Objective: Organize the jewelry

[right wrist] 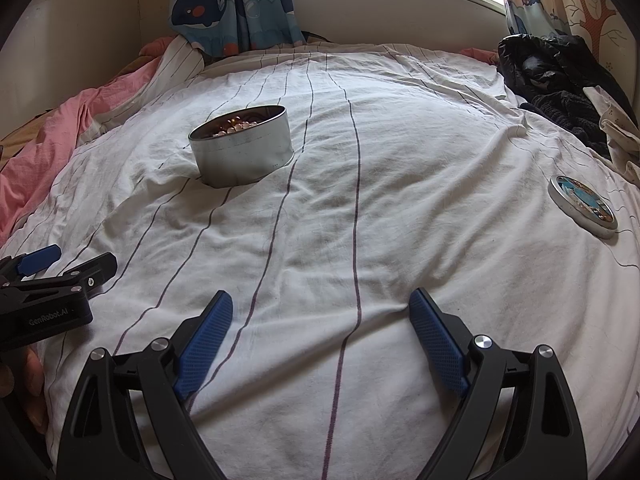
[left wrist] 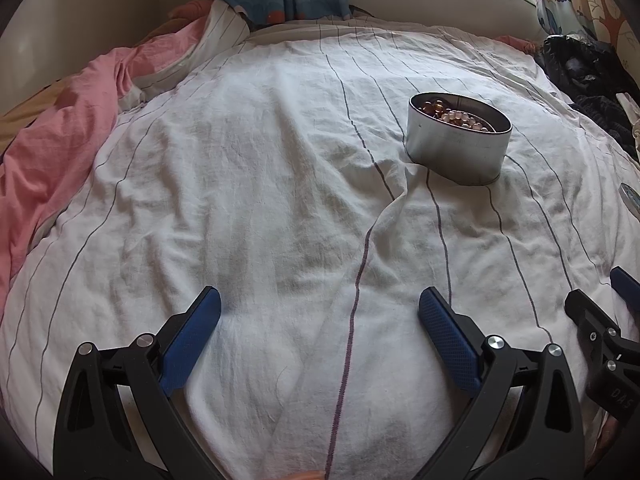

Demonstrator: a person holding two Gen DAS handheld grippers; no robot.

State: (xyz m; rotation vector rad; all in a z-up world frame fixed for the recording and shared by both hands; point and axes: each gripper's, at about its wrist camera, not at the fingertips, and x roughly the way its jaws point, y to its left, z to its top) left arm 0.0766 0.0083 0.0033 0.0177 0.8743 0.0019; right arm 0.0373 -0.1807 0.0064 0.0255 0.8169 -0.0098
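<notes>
An open oval metal tin [left wrist: 456, 148] stands on the white striped bedsheet and holds beaded jewelry [left wrist: 452, 114]. In the right wrist view the tin [right wrist: 244, 152] sits ahead to the left with beads [right wrist: 234, 126] inside. Its round lid [right wrist: 583, 205], with a blue picture on it, lies apart on the sheet at the right; only its edge [left wrist: 631, 196] shows in the left wrist view. My left gripper [left wrist: 320, 304] is open and empty, low over the sheet, well short of the tin. My right gripper [right wrist: 321, 306] is open and empty, beside the left one.
A pink blanket [left wrist: 60, 140] is bunched along the left side of the bed. Dark clothes [right wrist: 560, 92] are piled at the far right. Whale-print curtains [right wrist: 236, 4] hang by the window behind the bed. The white striped sheet [right wrist: 400, 160] is wrinkled.
</notes>
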